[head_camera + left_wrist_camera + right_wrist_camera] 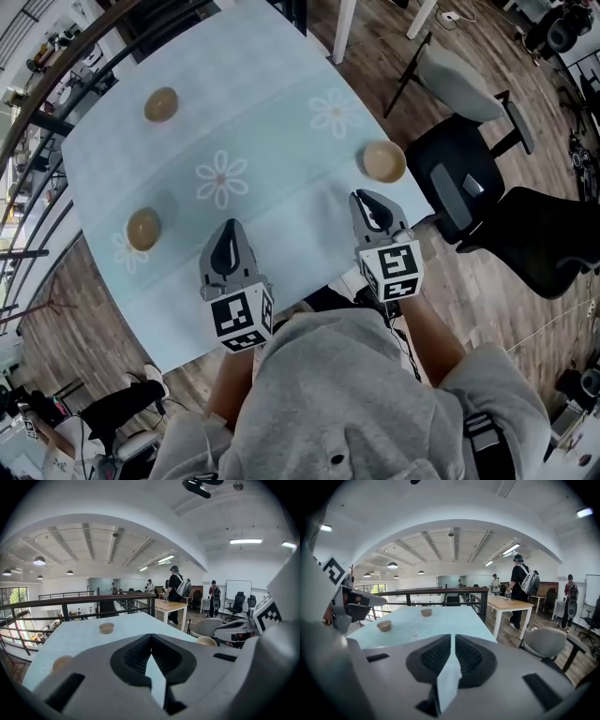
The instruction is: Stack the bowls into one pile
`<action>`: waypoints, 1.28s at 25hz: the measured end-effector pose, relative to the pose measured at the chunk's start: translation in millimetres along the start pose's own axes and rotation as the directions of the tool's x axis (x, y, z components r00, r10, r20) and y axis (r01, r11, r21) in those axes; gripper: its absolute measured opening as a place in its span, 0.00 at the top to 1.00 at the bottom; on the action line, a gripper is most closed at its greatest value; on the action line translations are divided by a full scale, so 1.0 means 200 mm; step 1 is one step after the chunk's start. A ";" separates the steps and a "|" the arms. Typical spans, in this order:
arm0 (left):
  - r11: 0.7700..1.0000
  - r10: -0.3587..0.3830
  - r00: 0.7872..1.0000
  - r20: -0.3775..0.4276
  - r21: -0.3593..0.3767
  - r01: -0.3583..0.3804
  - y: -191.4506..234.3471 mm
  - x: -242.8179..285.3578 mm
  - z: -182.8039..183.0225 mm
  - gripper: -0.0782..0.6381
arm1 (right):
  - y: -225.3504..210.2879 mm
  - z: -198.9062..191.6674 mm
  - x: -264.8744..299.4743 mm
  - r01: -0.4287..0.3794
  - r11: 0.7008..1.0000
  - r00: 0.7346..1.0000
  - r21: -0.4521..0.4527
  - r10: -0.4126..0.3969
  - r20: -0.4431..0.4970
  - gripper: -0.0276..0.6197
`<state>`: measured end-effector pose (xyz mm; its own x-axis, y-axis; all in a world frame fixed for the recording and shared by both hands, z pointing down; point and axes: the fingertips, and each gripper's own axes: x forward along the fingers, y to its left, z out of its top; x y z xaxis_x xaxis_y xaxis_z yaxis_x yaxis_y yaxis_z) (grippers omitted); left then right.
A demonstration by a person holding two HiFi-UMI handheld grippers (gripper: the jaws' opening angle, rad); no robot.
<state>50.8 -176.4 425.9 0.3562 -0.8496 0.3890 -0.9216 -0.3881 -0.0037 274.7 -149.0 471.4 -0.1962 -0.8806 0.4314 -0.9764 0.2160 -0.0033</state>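
Three tan bowls stand apart on the pale blue flowered table (272, 112): one far left (161, 104), one near left (143, 229), one by the right edge (383, 161). My left gripper (228, 234) hovers over the near table, right of the near-left bowl, jaws shut and empty. In the left gripper view its tips (151, 638) meet, with bowls ahead (106, 627), lower left (62, 662) and right (206, 641). My right gripper (368, 199) sits just short of the right bowl, shut with a thin slit (453, 638). Its view shows two bowls (384, 626) (426, 612).
A black office chair (469, 187) and a grey chair (469, 80) stand close off the table's right edge. A dark railing (56, 84) runs along the far left side. People stand by a wooden table (508, 603) further back.
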 end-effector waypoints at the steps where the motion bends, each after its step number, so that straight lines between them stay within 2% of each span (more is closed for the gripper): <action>1: 1.000 0.000 1.000 -0.005 0.002 0.000 -0.01 0.02 0.00 0.87 | -0.03 -0.02 0.02 0.008 1.000 1.000 -0.007 -0.008 -0.012 0.91; 10: 1.000 0.013 0.999 -0.052 0.022 -0.012 0.00 0.09 -0.03 0.87 | -0.23 -0.23 0.15 0.070 0.994 0.989 -0.080 -0.080 -0.128 0.91; 15: 0.999 0.028 0.998 -0.057 0.021 -0.027 0.02 0.11 -0.04 0.87 | -0.30 -0.36 0.20 0.073 0.991 0.974 -0.115 -0.096 -0.208 0.91; 19: 0.999 0.030 0.998 -0.062 0.024 -0.028 0.06 0.11 -0.05 0.87 | -0.36 -0.40 0.21 0.112 0.978 0.960 -0.175 -0.152 -0.236 0.90; 22: 0.999 0.025 0.998 -0.062 0.022 -0.024 0.06 0.12 -0.04 0.87 | -0.43 -0.46 0.21 0.174 0.983 0.950 -0.065 -0.185 -0.251 0.89; 25: 0.999 0.025 0.998 -0.064 0.022 -0.024 0.05 0.13 -0.04 0.87 | -0.56 -0.51 0.19 0.266 0.964 0.932 0.018 -0.253 -0.261 0.86; 27: 0.999 0.025 0.997 -0.069 0.026 -0.024 0.05 0.13 -0.04 0.87 | -0.64 -0.54 0.16 0.335 0.940 0.915 0.069 -0.307 -0.261 0.79; 32: 0.999 0.018 0.997 -0.081 0.035 -0.016 0.01 0.13 -0.04 0.87 | -0.82 -0.61 0.10 0.445 0.862 0.882 0.241 -0.377 -0.282 0.79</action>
<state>56.9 -195.9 443.6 0.3256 -0.8251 0.4618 -0.9211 -0.3871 -0.0421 440.9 -150.8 591.0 0.2201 -0.7394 0.6363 -0.9512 -0.3074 -0.0281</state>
